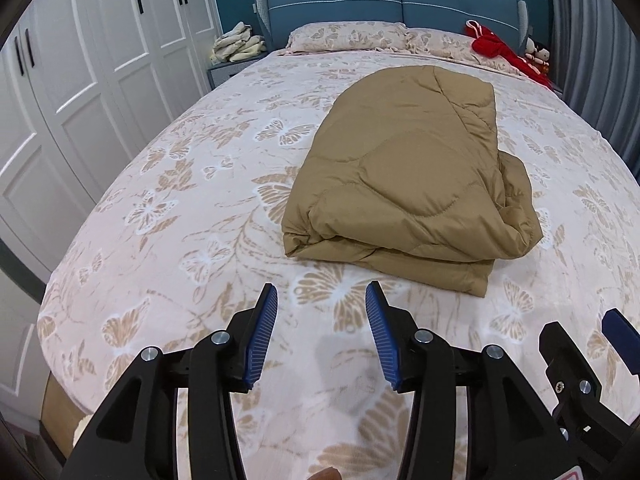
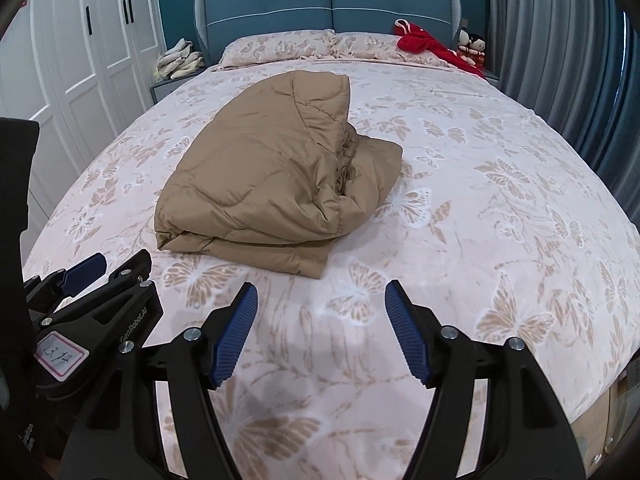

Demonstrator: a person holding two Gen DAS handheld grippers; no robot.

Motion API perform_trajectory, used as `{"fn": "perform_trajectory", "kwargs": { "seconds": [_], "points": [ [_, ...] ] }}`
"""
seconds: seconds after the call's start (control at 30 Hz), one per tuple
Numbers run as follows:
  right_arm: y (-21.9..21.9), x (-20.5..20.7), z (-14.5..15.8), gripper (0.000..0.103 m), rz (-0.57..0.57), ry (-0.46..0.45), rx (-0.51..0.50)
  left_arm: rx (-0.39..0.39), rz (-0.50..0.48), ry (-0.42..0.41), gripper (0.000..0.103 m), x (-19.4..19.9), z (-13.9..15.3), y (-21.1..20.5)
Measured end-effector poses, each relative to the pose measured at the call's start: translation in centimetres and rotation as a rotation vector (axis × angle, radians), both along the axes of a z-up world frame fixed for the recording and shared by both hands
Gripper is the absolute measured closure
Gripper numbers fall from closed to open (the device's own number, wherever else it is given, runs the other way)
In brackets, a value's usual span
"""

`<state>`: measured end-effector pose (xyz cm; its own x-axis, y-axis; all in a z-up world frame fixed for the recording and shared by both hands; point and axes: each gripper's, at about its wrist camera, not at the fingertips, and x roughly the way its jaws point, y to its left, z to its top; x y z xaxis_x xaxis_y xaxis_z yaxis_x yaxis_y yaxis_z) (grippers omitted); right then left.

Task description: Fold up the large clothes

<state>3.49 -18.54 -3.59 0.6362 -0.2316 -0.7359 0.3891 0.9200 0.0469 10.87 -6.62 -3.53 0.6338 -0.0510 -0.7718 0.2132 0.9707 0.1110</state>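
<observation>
tan quilted coat (image 1: 412, 176) folded up, sitting mid-bed on the butterfly bedspread (image 1: 200, 184) | nothing on top of it | left gripper (image 1: 322, 300) and right gripper (image 2: 320, 298) both hang apart from coat's near edge, jaws spread, empty | red garment (image 2: 424, 46) by pillows beyond coat | white wardrobe (image 1: 92, 60) off left

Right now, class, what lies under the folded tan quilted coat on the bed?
The tan quilted coat rests on the butterfly-print bedspread, which shows all around it. Whatever lies beneath the bundle is covered. Both grippers hang open over the bedspread, short of the coat.
</observation>
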Motion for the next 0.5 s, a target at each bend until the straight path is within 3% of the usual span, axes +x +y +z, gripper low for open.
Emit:
{"fn": "perform_trajectory", "kwargs": {
  "seconds": [0.5],
  "points": [
    [0.45, -0.33, 0.14, 0.039, -0.002, -0.005, 0.001, 0.001, 0.021, -0.008, 0.057, -0.66, 0.47, 0.91]
  ]
}}
